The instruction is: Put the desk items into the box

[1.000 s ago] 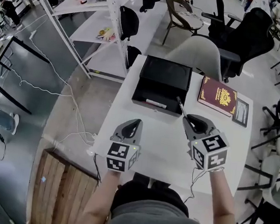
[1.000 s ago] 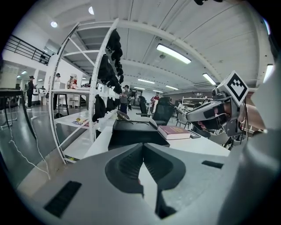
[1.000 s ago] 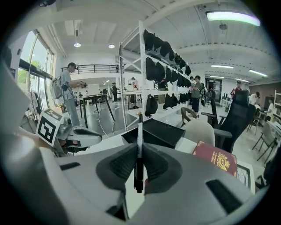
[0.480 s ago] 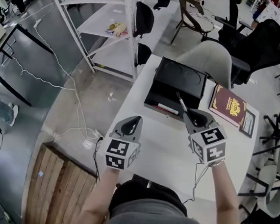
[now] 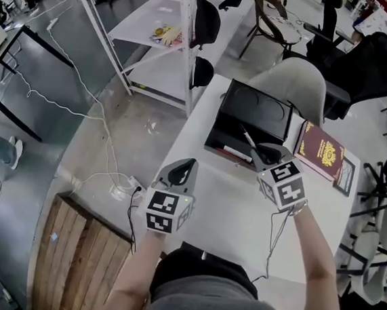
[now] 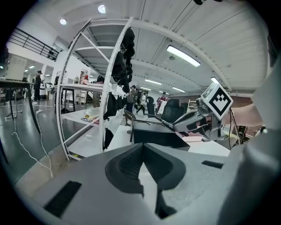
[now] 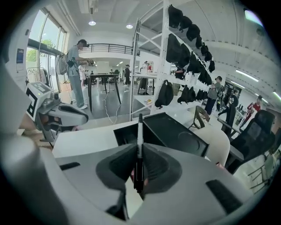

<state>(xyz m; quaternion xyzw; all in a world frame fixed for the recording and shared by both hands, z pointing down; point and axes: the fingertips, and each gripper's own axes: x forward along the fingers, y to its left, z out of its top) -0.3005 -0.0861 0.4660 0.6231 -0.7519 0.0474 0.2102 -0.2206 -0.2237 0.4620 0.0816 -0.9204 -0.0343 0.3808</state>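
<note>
A black box (image 5: pixel 217 134) stands open on the white desk (image 5: pixel 228 215), its lid (image 5: pixel 259 109) lying flat behind it. My right gripper (image 5: pixel 262 151) is shut on a black-and-white pen (image 5: pixel 247 138), whose tip reaches over the box's right front part. In the right gripper view the pen (image 7: pixel 139 136) stands upright between the jaws of the right gripper (image 7: pixel 139 151), with the box (image 7: pixel 173 132) just ahead. My left gripper (image 5: pixel 187 165) hovers over the desk's left part, shut and holding nothing, as the left gripper view (image 6: pixel 142 151) confirms. A white and red item (image 5: pixel 233 152) lies in the box.
A maroon book (image 5: pixel 323 151) and a small dark frame (image 5: pixel 346 178) lie on the desk right of the box. A light grey chair (image 5: pixel 302 83) stands behind the desk, a white shelf rack (image 5: pixel 158 31) at the far left. A wooden pallet (image 5: pixel 81 256) lies on the floor.
My right gripper has carried the pen forward, so its tip now lies over the box. The left gripper has stayed about where it was.
</note>
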